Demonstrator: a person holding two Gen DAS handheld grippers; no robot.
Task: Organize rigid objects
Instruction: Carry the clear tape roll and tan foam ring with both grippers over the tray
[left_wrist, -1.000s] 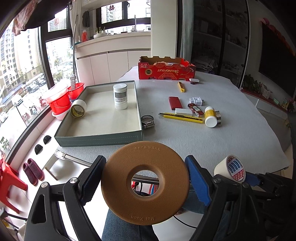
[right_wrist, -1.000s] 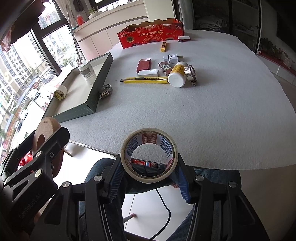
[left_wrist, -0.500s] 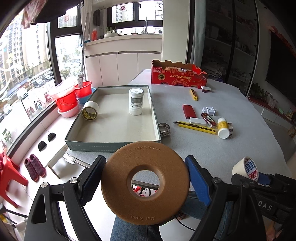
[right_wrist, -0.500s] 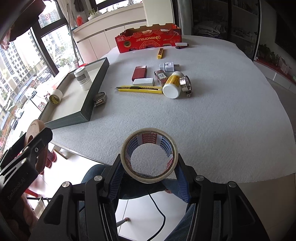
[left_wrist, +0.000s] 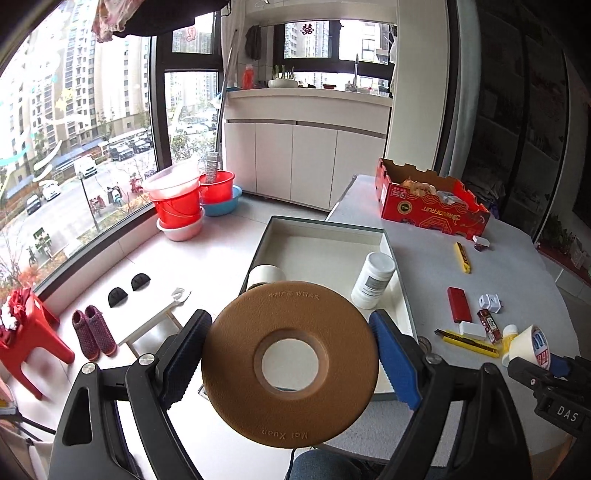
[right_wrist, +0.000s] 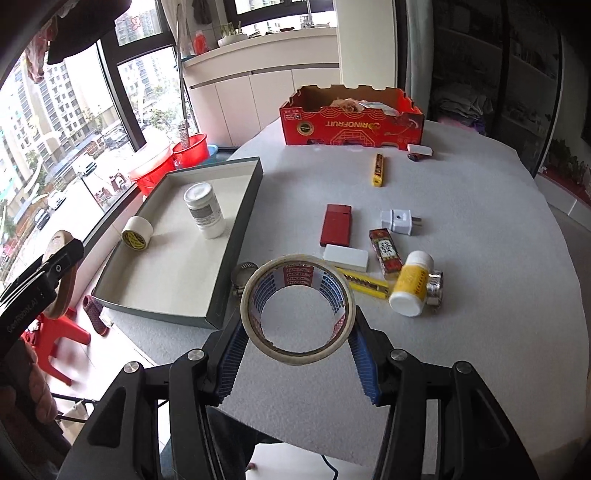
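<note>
My left gripper (left_wrist: 290, 363) is shut on a flat brown ring (left_wrist: 258, 402), held upright over the near end of the green tray (left_wrist: 325, 225). My right gripper (right_wrist: 297, 354) is shut on a cream tape roll (right_wrist: 258, 341) with blue and red print inside, above the table's near edge, just right of the tray (right_wrist: 236, 236). Inside the tray stand a white jar (right_wrist: 205, 210) and a small tape roll (right_wrist: 136, 232). In the left wrist view the right gripper and its tape roll (left_wrist: 532, 343) show at the right edge.
On the grey table (right_wrist: 480, 295) lie a yellow-labelled bottle (right_wrist: 412, 282), a yellow cutter (right_wrist: 365, 282), a red case (right_wrist: 336, 225), a white plug (right_wrist: 399, 220), a metal clamp (right_wrist: 242, 271) and a red cardboard box (right_wrist: 351, 122). Red buckets (left_wrist: 177, 206) and a red stool (left_wrist: 29, 336) stand on the floor at the left.
Both grippers rose and moved forward over the table with their loads. The left one swung left, so the tray now lies behind the brown ring. Neither grip changed.
</note>
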